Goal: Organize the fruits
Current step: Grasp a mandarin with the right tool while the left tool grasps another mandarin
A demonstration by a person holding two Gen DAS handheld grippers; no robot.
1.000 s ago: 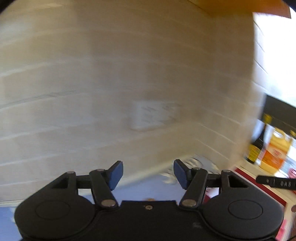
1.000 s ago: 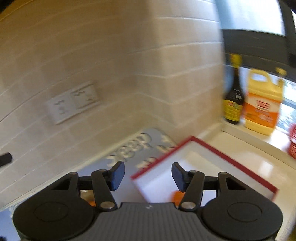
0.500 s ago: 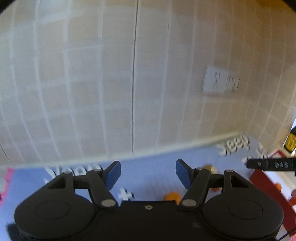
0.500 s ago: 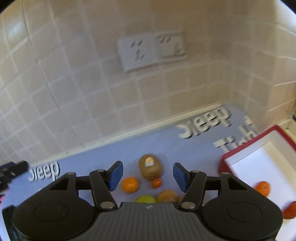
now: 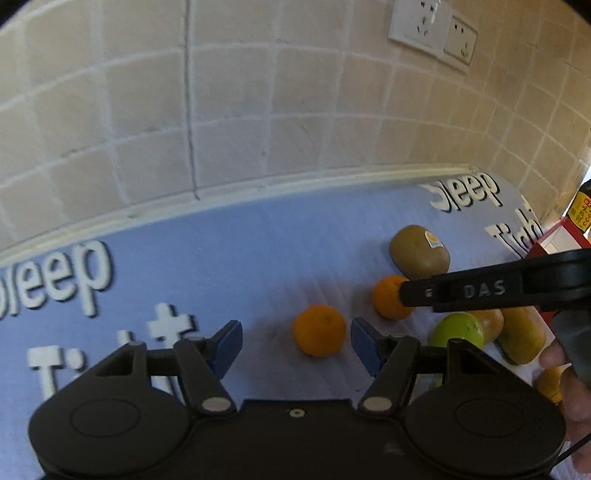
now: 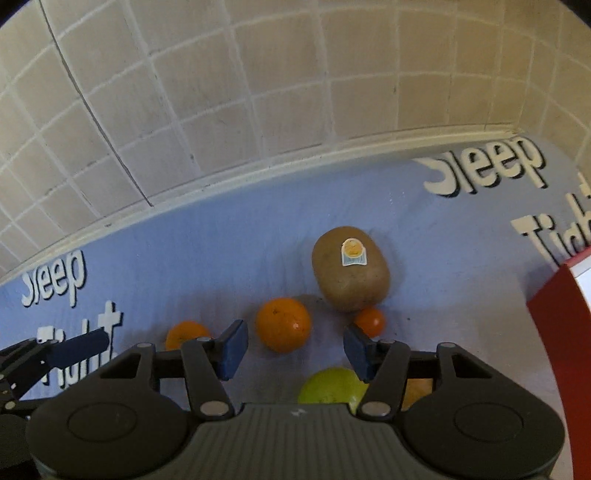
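Observation:
Fruits lie on a blue mat (image 5: pixel 229 251). In the left wrist view my left gripper (image 5: pixel 295 347) is open and empty, with an orange (image 5: pixel 319 329) just ahead between its fingertips. A second orange (image 5: pixel 388 297), a kiwi with a sticker (image 5: pixel 419 253), a green fruit (image 5: pixel 456 330) and more brownish fruits (image 5: pixel 521 338) lie to the right. In the right wrist view my right gripper (image 6: pixel 293 350) is open and empty above an orange (image 6: pixel 282 325), near the kiwi (image 6: pixel 349 269), a small tomato (image 6: pixel 369 321) and the green fruit (image 6: pixel 330 386).
A red-rimmed white tray (image 6: pixel 565 314) stands at the right on the mat (image 6: pixel 184 258). A tiled wall (image 5: pixel 258 110) with sockets (image 5: pixel 432 31) closes the back. A dark bottle (image 5: pixel 580 210) stands far right. The right gripper's finger (image 5: pixel 480 291) crosses the left view.
Both grippers have swung down and left from the wall and tray toward the mat. The fruits now lie close in front of both, and both stay open.

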